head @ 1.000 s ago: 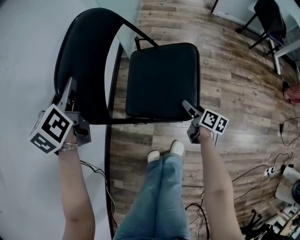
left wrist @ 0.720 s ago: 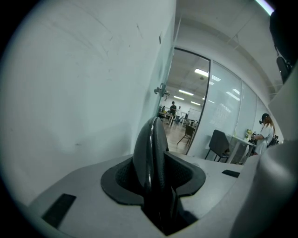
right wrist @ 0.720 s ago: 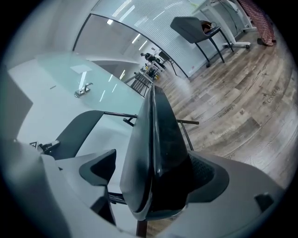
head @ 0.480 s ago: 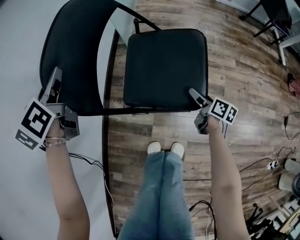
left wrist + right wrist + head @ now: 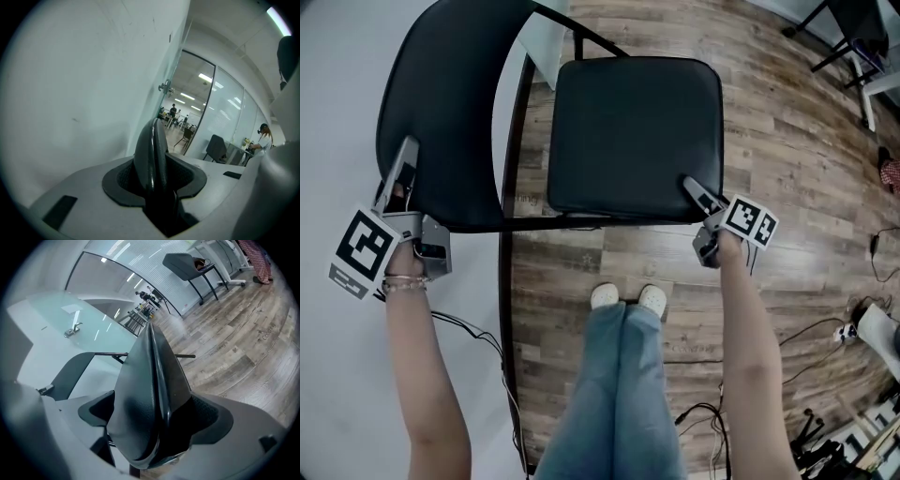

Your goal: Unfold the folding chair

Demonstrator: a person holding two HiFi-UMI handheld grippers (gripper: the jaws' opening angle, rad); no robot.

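Left gripper (image 5: 404, 157) clamped on chair backrest (image 5: 441, 103) edge | right gripper (image 5: 691, 186) grasping seat (image 5: 628, 131) front corner, jaws just opening wider

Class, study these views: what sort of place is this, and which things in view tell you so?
Probably an office or lab workspace: glass partition walls, ceiling strip lights running back through a large room, and a wood-plank floor.
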